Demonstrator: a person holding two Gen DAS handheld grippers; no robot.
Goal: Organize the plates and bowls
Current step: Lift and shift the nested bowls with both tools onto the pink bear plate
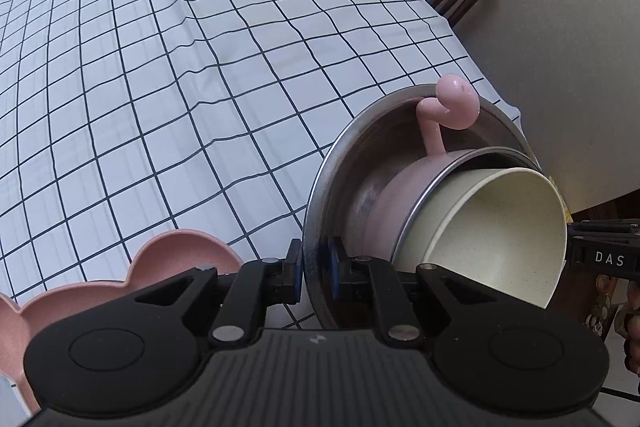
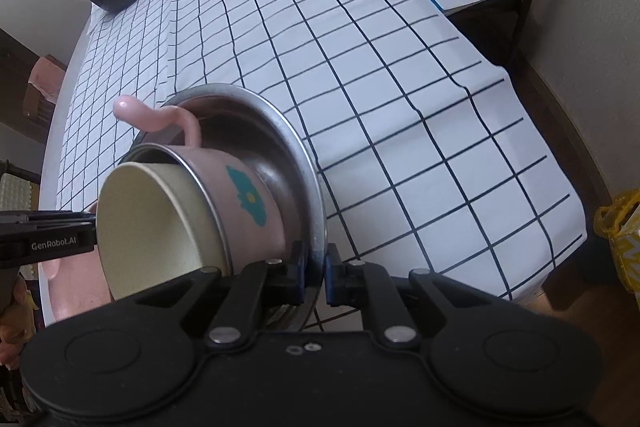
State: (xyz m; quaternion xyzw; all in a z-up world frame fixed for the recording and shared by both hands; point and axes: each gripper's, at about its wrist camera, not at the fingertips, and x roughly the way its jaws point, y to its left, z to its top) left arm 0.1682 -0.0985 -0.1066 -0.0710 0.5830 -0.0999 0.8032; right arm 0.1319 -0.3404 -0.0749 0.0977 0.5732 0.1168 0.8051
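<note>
steel bowl (image 1: 332, 163) rim pinched by left gripper (image 1: 317, 269) and right gripper (image 2: 317, 277).

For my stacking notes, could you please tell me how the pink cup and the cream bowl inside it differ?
The pink cup has a curled handle and a teal flower print; the cream bowl is plain, speckled and has no handle. The cup is the wider of the two and holds the bowl, whose rim sticks out past the cup's metal-edged rim. Both are round, tilted steeply on their sides, and nested in the steel bowl that both tongs grip by its rim.
</note>
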